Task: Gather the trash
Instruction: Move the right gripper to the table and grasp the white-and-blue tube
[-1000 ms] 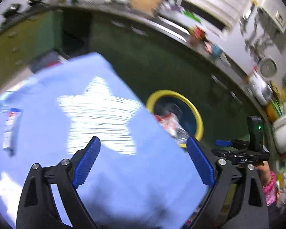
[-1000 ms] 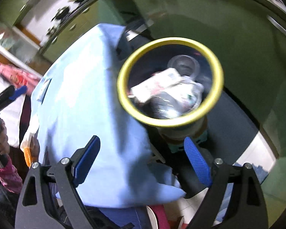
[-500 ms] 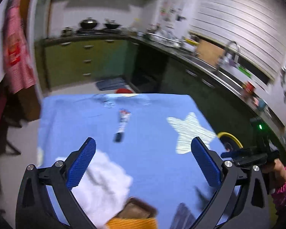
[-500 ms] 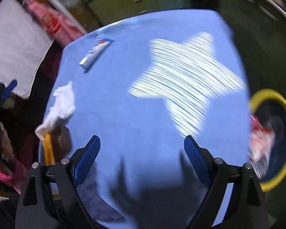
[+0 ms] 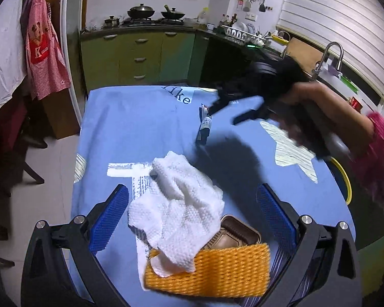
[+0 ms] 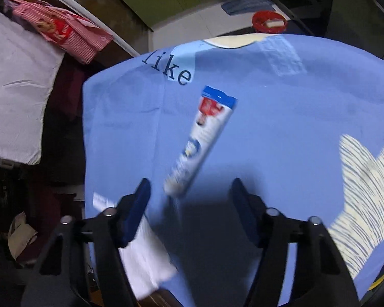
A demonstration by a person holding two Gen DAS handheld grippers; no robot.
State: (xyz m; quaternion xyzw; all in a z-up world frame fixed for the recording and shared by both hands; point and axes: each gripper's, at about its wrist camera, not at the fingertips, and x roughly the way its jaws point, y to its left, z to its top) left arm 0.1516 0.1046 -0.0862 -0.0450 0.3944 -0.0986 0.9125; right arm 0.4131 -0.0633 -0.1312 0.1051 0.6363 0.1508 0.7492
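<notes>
A crumpled white paper towel lies on the blue tablecloth, partly over an orange foam net and a brown foil tray. My left gripper is open, its jaws on either side of the towel. A white, blue and red tube lies farther up the table; it also shows in the left wrist view. My right gripper is open just short of the tube's near end, and appears blurred in the left wrist view. The yellow-rimmed bin sits at the table's right edge.
Green kitchen cabinets with pots stand behind the table. A sink and counter run along the right. A red checked apron hangs at the left. A red bowl sits on the floor beyond the table.
Both grippers have swung away from the yellow bin to the table. My left gripper now brackets the paper towel; my right gripper has moved up close to the tube.
</notes>
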